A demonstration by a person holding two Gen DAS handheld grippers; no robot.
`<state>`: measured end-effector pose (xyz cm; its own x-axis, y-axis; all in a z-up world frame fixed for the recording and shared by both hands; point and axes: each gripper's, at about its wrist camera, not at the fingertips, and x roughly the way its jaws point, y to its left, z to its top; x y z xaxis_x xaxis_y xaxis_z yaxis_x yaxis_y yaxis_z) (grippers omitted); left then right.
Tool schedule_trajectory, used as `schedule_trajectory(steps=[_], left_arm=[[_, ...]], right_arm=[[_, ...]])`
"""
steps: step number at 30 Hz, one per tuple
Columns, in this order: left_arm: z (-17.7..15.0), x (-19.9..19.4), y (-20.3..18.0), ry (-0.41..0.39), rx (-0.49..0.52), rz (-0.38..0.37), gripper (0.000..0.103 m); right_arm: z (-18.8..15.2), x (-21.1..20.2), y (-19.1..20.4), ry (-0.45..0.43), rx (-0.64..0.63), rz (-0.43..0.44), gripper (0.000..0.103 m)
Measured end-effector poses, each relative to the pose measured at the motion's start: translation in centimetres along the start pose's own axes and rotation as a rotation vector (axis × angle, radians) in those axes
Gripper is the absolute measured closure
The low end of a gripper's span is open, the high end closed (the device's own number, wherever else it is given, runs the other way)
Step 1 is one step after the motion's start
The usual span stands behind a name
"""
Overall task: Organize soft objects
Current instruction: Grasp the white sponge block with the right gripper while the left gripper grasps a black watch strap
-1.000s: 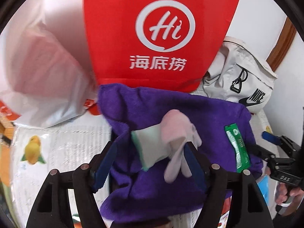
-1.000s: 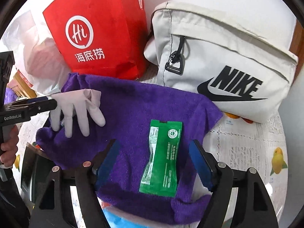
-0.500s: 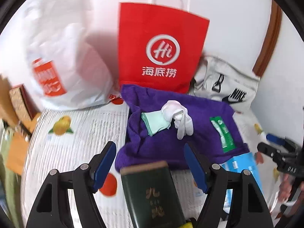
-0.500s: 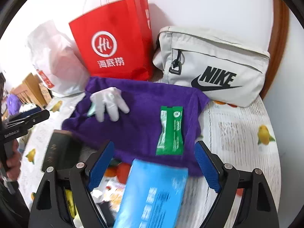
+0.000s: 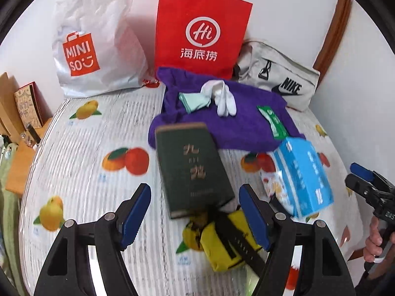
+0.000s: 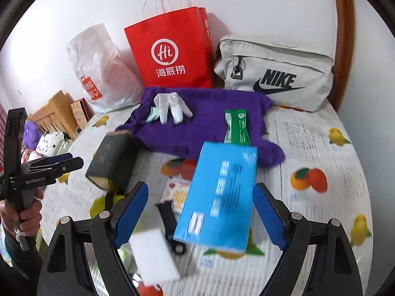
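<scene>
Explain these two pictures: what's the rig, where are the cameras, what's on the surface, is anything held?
No robot here: a person holds a two-finger gripper in each hand, each with a fisheye camera looking along its blue pads. One picture is from the left gripper, the other from the right gripper; both are open and hold nothing. On the fruit-print cloth: a purple towel carrying a white glove and a green sachet, a dark green book and a blue pack.
</scene>
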<state>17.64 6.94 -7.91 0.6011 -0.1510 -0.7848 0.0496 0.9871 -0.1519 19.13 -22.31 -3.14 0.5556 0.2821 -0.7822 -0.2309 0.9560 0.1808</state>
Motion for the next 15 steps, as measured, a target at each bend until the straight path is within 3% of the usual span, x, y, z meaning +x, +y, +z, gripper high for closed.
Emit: schedule_trajectory(steps=[7,15], left_arm=[[-2.9,-0.1,-0.1,0.027,-0.027,-0.032,0.031],[-4.8,0.3,-0.2,0.045,-0.048,-0.062,0.031]], right_arm=[[-4.5,-1.0,1.6,0.008,-0.050,0.004,0.017],[-8.2,1.0,3.9,0.064,-0.115,0.092,0.017]])
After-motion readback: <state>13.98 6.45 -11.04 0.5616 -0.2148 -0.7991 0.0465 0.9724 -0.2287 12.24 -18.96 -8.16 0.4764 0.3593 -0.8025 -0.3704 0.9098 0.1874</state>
